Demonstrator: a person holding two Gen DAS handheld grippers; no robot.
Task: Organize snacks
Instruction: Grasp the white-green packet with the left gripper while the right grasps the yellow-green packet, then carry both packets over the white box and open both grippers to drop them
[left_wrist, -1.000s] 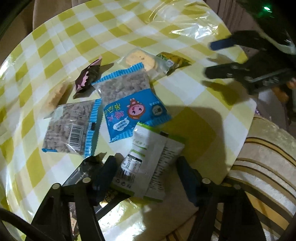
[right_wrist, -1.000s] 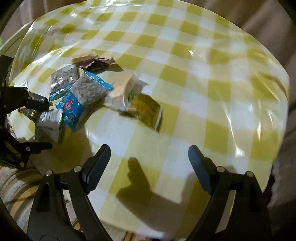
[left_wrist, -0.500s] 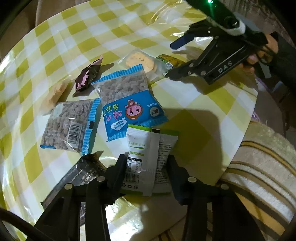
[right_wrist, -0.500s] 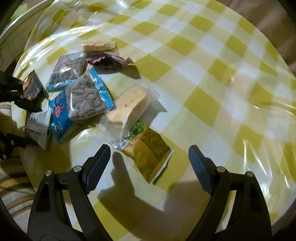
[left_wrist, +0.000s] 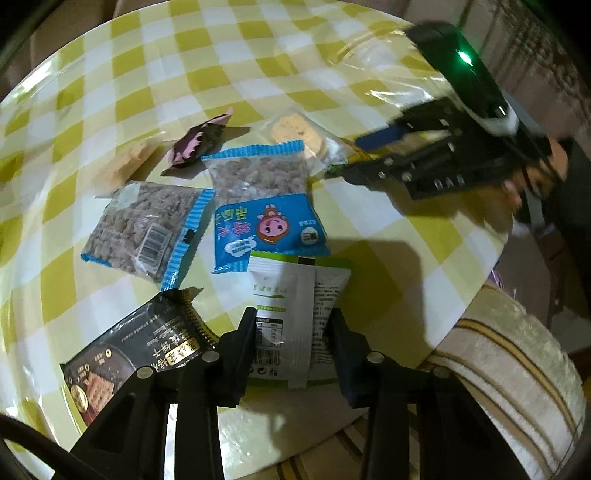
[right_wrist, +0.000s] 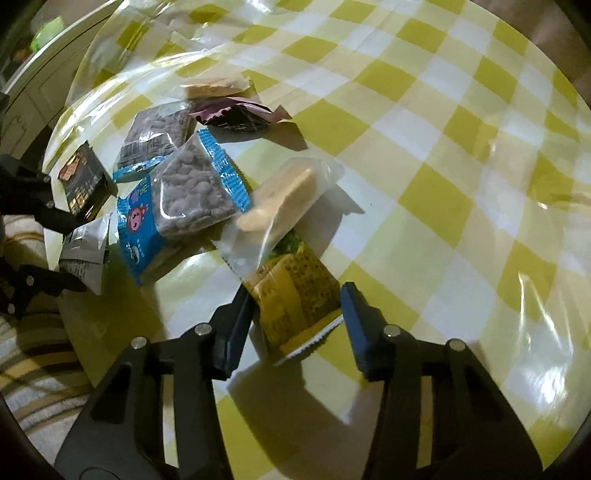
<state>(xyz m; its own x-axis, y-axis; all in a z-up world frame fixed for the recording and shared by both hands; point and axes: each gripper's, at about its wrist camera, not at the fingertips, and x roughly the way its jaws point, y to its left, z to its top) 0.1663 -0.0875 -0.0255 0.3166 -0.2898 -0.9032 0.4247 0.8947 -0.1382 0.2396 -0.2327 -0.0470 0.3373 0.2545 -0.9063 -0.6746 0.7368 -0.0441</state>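
We note the left gripper (left_wrist: 291, 328) with its fingers pressed against both long edges of the white-and-green sachet (left_wrist: 291, 295) — pinching it at the near rim of the bench (left_wrist: 147, 55), which carries a yellow-and-white check cover. Just left of it lies a black cracker packet (left_wrist: 136, 343). Beyond the sachet, the blue packet with a pig face (left_wrist: 266, 206) overlaps its far end; a second blue-edged packet (left_wrist: 144, 225) lies barcode-up beside that.

The right gripper (right_wrist: 295, 314) is spread, one finger on each side of the yellow packet (right_wrist: 295, 295); we cannot tell whether the pads touch it. A clear bag holding a pale biscuit (right_wrist: 280, 210) lies across the yellow packet's far end. Farther off — a dark pink-lined wrapper (right_wrist: 236, 116) and another clear biscuit bag (right_wrist: 214, 86).
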